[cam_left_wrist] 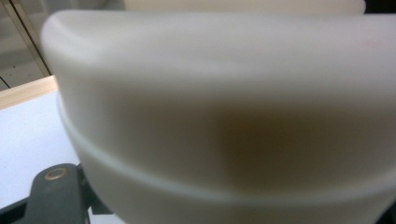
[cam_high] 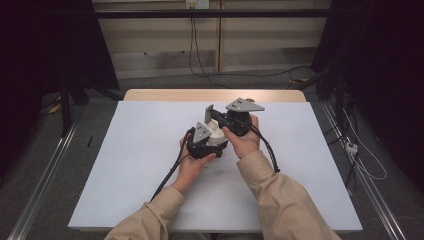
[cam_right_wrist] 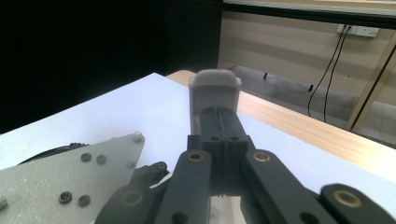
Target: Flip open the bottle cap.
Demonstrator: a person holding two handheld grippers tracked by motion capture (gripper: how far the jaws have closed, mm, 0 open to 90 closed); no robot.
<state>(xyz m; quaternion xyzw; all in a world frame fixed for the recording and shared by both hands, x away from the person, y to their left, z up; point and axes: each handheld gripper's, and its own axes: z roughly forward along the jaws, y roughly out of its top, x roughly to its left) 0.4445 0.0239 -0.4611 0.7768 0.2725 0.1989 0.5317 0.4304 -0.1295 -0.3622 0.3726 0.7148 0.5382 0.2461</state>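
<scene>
A white rounded plastic container [cam_high: 216, 134] sits between the two hands over the middle of the white table sheet [cam_high: 135, 170]. It looms blurred and very close in the left gripper view [cam_left_wrist: 224, 116]. My left gripper [cam_high: 207, 142] is pressed up to it, apparently shut on its near side; the pads are hidden. A dark link with a brass pin [cam_left_wrist: 56, 186] shows at the bottom left. My right gripper [cam_high: 210, 112] [cam_right_wrist: 215, 86] is just behind the container, its pale pads shut together on nothing.
The left gripper's grey plate [cam_right_wrist: 70, 182] lies close beside the right jaws. The table's wooden far edge [cam_high: 165, 95] borders the sheet. Cables [cam_high: 200, 60] and a wall socket [cam_right_wrist: 357, 30] are beyond, with dark curtains on both sides.
</scene>
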